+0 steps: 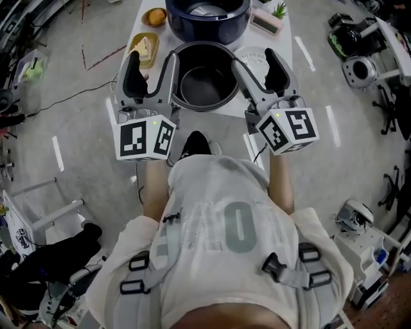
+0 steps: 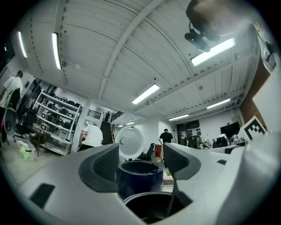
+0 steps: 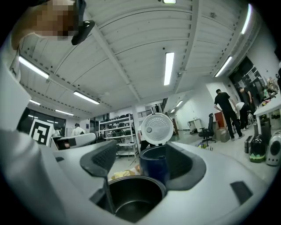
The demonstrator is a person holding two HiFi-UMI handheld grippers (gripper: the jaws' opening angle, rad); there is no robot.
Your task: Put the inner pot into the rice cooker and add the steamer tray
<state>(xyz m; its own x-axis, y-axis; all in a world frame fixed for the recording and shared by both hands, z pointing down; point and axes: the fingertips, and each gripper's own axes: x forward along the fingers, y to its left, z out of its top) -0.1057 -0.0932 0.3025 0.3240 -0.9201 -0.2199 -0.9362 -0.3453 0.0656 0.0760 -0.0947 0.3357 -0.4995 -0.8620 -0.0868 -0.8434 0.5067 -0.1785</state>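
The dark inner pot [image 1: 205, 80] stands empty on the white table [image 1: 149, 33], just in front of the dark blue rice cooker [image 1: 207, 19]. The cooker's lid [image 2: 130, 141] is up. My left gripper [image 1: 151, 71] is open at the pot's left rim, and my right gripper [image 1: 263, 71] is open at its right rim. In the left gripper view the pot [image 2: 149, 211] lies low between the open left gripper [image 2: 140, 162], with the cooker [image 2: 139, 176] behind. The right gripper view shows the same pot [image 3: 131, 202] and cooker [image 3: 153, 165] between the open right gripper [image 3: 142, 162]. A white round steamer tray [image 1: 252, 59] lies right of the pot.
A plate of yellow food [image 1: 144, 48] and an orange item [image 1: 154, 16] sit at the table's left. A small potted plant [image 1: 273, 16] stands at the back right. Machines and chairs [image 1: 366, 58] crowd the floor to the right. People stand far off [image 3: 226, 112].
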